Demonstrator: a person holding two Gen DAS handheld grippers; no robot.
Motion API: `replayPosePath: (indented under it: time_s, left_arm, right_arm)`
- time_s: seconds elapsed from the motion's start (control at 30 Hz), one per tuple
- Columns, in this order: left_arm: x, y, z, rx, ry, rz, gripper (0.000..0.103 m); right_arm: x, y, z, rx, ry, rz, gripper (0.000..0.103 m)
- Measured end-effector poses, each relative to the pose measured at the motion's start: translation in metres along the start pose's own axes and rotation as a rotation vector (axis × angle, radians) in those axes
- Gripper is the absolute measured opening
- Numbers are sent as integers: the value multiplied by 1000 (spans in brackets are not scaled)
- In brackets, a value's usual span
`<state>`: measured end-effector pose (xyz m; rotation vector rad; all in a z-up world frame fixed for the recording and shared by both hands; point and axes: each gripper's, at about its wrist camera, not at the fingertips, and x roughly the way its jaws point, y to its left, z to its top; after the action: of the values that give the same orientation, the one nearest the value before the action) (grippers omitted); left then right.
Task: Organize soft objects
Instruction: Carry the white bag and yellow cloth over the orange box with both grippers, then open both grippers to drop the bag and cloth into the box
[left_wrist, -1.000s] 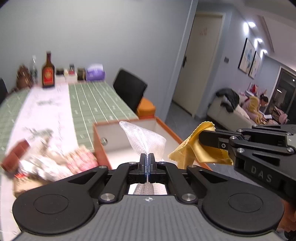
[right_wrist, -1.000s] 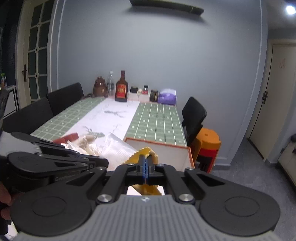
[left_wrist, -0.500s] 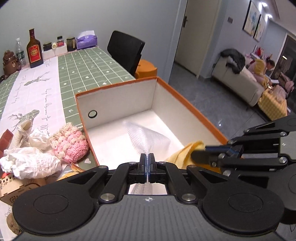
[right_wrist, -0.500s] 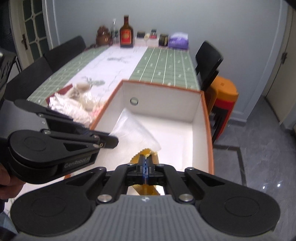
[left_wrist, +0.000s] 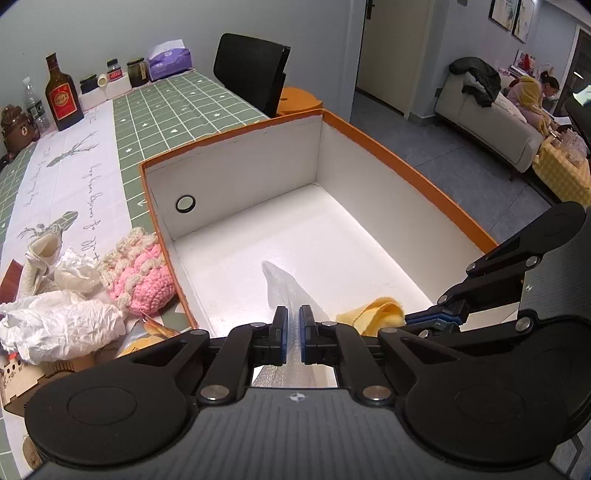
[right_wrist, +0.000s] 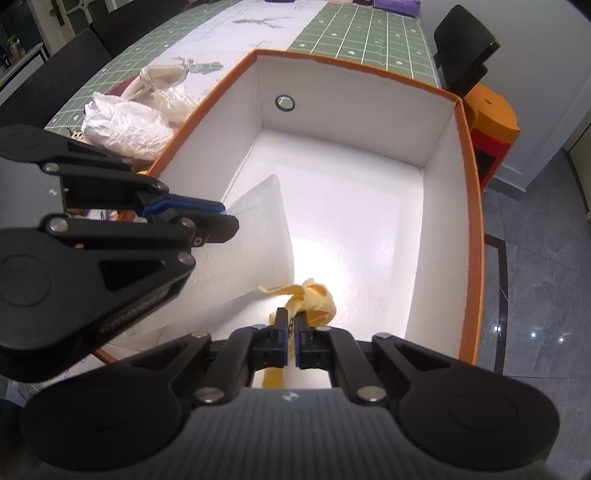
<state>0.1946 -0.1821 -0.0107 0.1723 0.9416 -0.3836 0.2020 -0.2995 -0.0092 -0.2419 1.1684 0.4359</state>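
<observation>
Both grippers hang inside the orange-rimmed white box (left_wrist: 236, 177) (right_wrist: 476, 206). My left gripper (left_wrist: 293, 325) has its jaws slightly parted, with a white bubble-wrap sheet (left_wrist: 284, 288) (right_wrist: 258, 221) between them, its end near the box floor. My right gripper (right_wrist: 293, 326) (left_wrist: 417, 319) also has a narrow gap, with a yellow cloth (right_wrist: 314, 299) (left_wrist: 373, 314) between the pads, bunched on the box floor. A pink crochet piece (left_wrist: 142, 275) and crumpled white soft items (left_wrist: 59, 325) (right_wrist: 125, 129) lie on the table left of the box.
The table has a green checked cloth (left_wrist: 177, 107) and white runner. Bottles, jars and a purple tissue box (left_wrist: 170, 62) stand at its far end. A black chair (left_wrist: 251, 70) and orange stool (right_wrist: 491, 114) stand beyond the box. Grey floor lies to the right.
Both grippers have dropped into the box with their cloths. Their jaws, tightly shut before, now show a small gap, and the yellow cloth rests on the floor.
</observation>
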Motion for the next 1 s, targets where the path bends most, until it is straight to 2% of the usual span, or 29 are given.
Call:
replayPosePath:
  time_s: [0.07, 0.13, 0.17, 0.2, 0.37, 0.43, 0.5, 0.6, 0.7, 0.83, 0.87, 0.93, 1.0]
  left_arm:
    - [-1, 1, 0, -2, 2, -1, 20]
    - [-3, 3, -1, -4, -1, -2, 29]
    - [-5, 4, -1, -9, -4, -3, 33]
    - [-7, 6, -1, -17, -7, -6, 35]
    - [-19, 12, -2, -39, -26, -28, 56]
    - [-24, 15, -4, -45, -34, -34, 59]
    - [-31, 18, -5, -52, -45, -48, 61]
    - [-39, 23, -7, -65, -55, -70, 64]
    - [-46, 23, -8, -67, -69, -72, 74]
    - [-57, 27, -12, -87, -119, -106, 74]
    - [-61, 31, -13, -107, -136, -123, 64]
    - [-67, 35, -15, -121, -150, -114, 52]
    - [-73, 42, -18, -135, -168, -107, 52]
  right_arm:
    - [0, 0, 1, 2, 7, -2, 3]
    - [0, 0, 2, 6, 13, -1, 15]
    - [-1, 0, 2, 10, 15, -2, 29]
    - [-1, 1, 2, 11, 17, -9, 38]
    - [-13, 6, 1, 5, 2, -21, 41]
    - [-19, 9, 0, 0, -9, -34, 50]
    - [-23, 13, -1, -7, -17, -52, 54]
    - [-28, 19, -3, -14, -17, -74, 55]
    - [-34, 23, -4, -14, -25, -94, 57]
    - [-46, 27, -6, -7, -48, -114, 57]
    - [-50, 28, -7, -3, -59, -111, 57]
    - [-59, 31, -8, 9, -87, -88, 55]
    - [-68, 37, -9, 15, -130, -35, 52]
